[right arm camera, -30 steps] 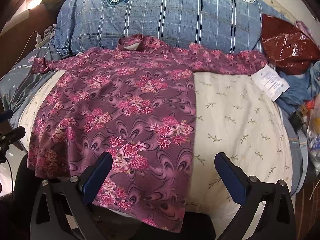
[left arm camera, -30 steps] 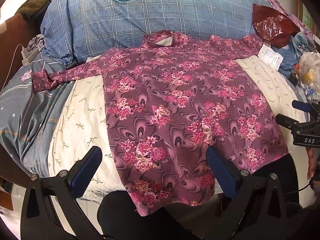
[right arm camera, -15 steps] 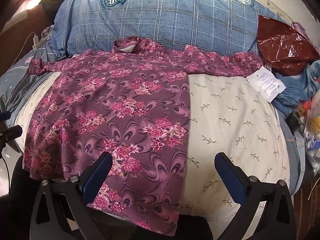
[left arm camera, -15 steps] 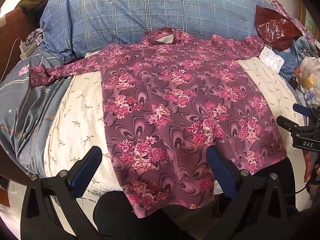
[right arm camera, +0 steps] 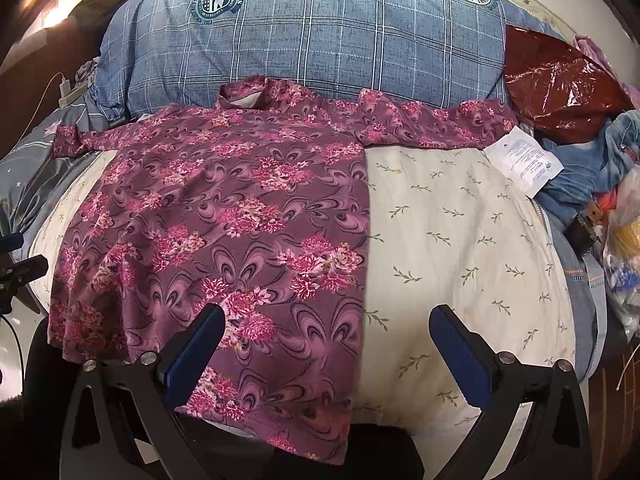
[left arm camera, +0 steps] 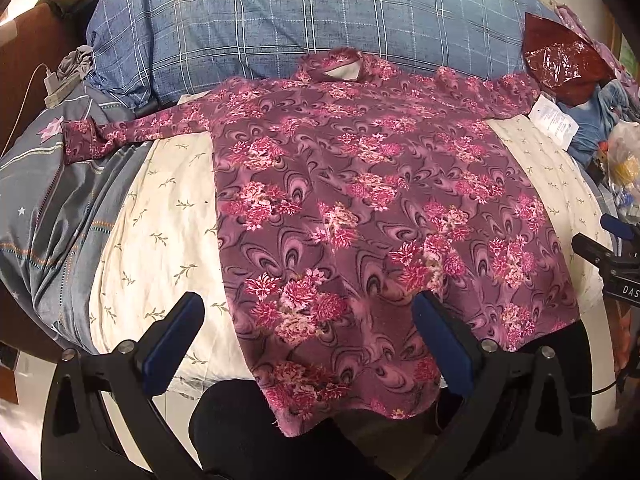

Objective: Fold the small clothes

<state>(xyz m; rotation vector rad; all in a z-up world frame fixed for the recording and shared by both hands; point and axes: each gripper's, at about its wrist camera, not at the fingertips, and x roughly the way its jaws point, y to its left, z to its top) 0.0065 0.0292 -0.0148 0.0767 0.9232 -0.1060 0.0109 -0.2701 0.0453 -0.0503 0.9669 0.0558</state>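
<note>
A purple long-sleeved shirt with pink flowers [left arm camera: 360,208] lies spread flat on the cream bedsheet [left arm camera: 160,216], collar toward the pillows, both sleeves stretched out sideways. Its hem hangs over the bed's near edge. It also shows in the right wrist view [right arm camera: 224,232]. My left gripper [left arm camera: 308,332] is open and empty, held above the shirt's lower left part. My right gripper [right arm camera: 326,344] is open and empty, above the shirt's right hem edge and the bare sheet [right arm camera: 460,240]. The right gripper's tip shows at the right edge of the left wrist view [left arm camera: 612,256].
Blue plaid pillows [left arm camera: 300,20] lie behind the collar. A red plastic bag [right arm camera: 560,84], a white paper slip [right arm camera: 524,160] and a pile of blue clothes [right arm camera: 592,164] sit at the right. A grey quilt [left arm camera: 52,208] lies at the left. My dark-trousered knees [left arm camera: 240,432] are below the hem.
Both grippers have moved slightly forward and up over the bed, so the shirt sits lower in both views. The shirt itself has not moved.
</note>
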